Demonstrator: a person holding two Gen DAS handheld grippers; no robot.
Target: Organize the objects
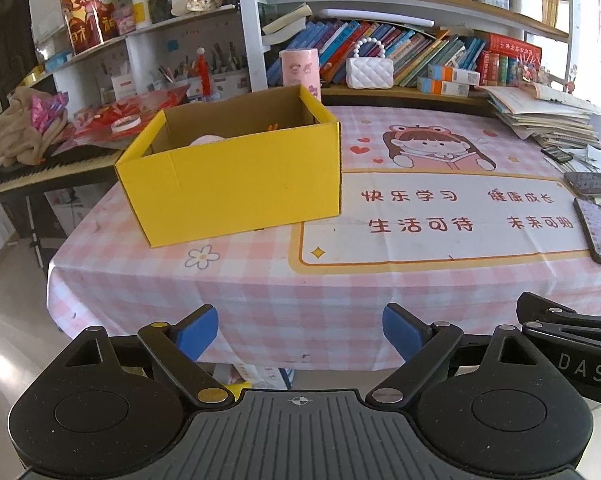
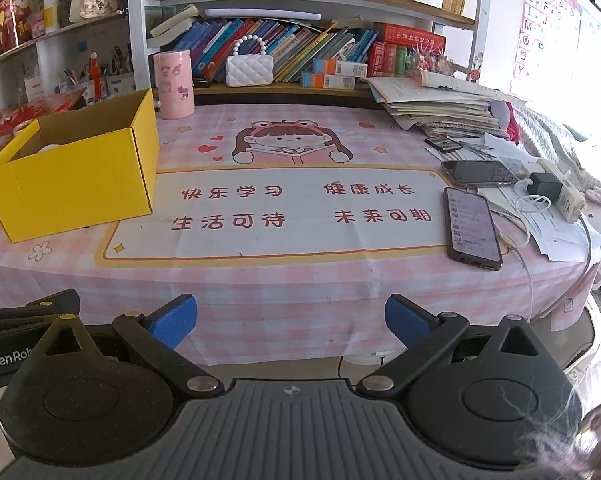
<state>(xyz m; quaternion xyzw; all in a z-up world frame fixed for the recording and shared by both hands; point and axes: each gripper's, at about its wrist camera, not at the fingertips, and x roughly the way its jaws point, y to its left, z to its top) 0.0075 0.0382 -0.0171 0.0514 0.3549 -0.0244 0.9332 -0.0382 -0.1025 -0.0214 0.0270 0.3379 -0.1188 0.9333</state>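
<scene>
Left wrist view: yellow box (image 1: 236, 184) on tablecloth (image 1: 340, 288), both jaws spread.

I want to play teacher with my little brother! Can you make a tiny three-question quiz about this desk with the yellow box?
1. True or false: the left gripper is squeezing a toy.
2. What stands just behind the yellow box? A) pink cylinder B) green bottle C) blue ball
3. Fill in: the phone with its screen lit lies on the ____ side of the table, seen from the right wrist camera.

Key:
1. False; both it and the right gripper are open, holding nothing.
2. A, the pink cylinder.
3. Right.
</scene>
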